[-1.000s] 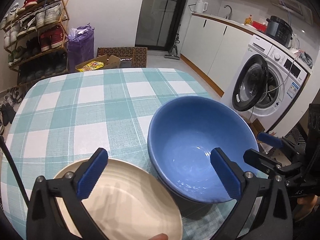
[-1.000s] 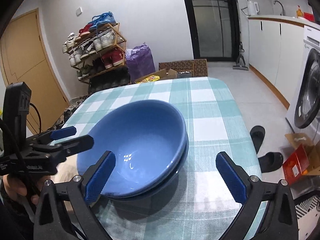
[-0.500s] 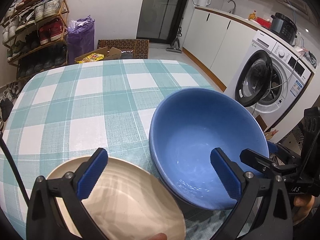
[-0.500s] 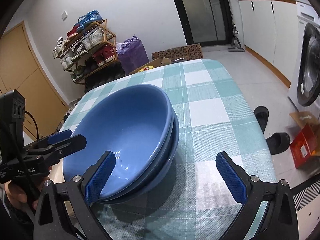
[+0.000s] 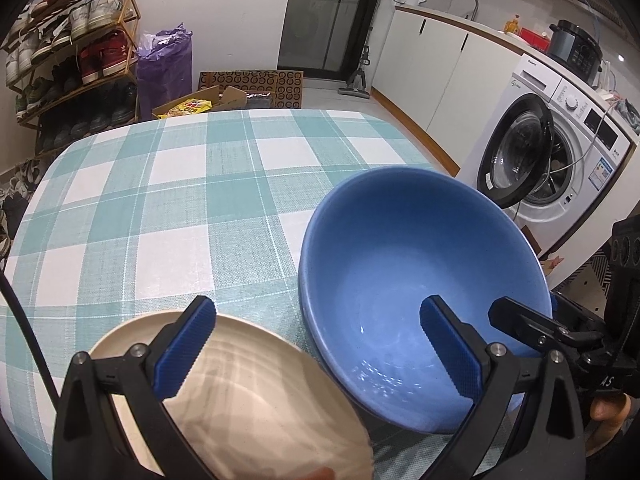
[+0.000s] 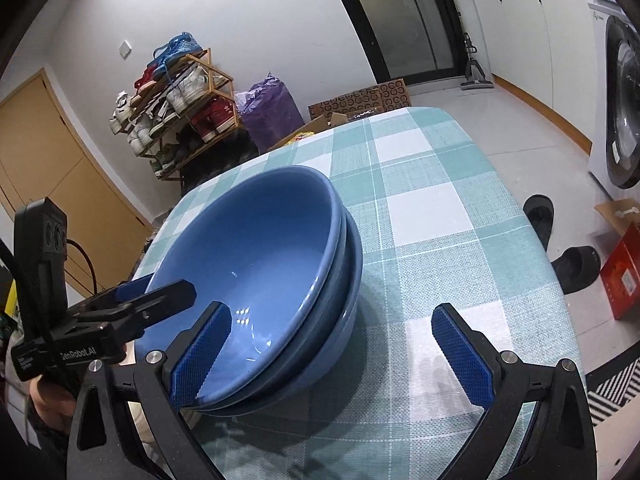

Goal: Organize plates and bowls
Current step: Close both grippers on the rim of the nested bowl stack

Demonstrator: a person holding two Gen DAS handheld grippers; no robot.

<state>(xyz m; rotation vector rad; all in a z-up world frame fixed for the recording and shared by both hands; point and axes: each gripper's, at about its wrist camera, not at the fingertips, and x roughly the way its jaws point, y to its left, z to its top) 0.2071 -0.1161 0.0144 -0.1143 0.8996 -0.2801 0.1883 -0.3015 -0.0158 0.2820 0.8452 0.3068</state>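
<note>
Legible text: "GenRobot.AI", white lettering on the black body of the left claw (image 6: 132, 300); "AS", partial white lettering on the right claw (image 5: 532, 316) body. Washing machine (image 5: 560, 152) labels unreadable.

I see two stacked blue bowls (image 6: 280, 264) with a glossy, smooth glaze that catches small light spots. The cream plate (image 5: 248, 392) looks like ceramic too, satin, with faint ridged rings. The checked tablecloth (image 5: 168, 216) is a matt woven cloth with a coarse grain. My left gripper (image 5: 316, 352) and right gripper (image 6: 332, 356) have matt black plastic arms, ribbed blue rubbery pads and small shiny metal screws.
</note>
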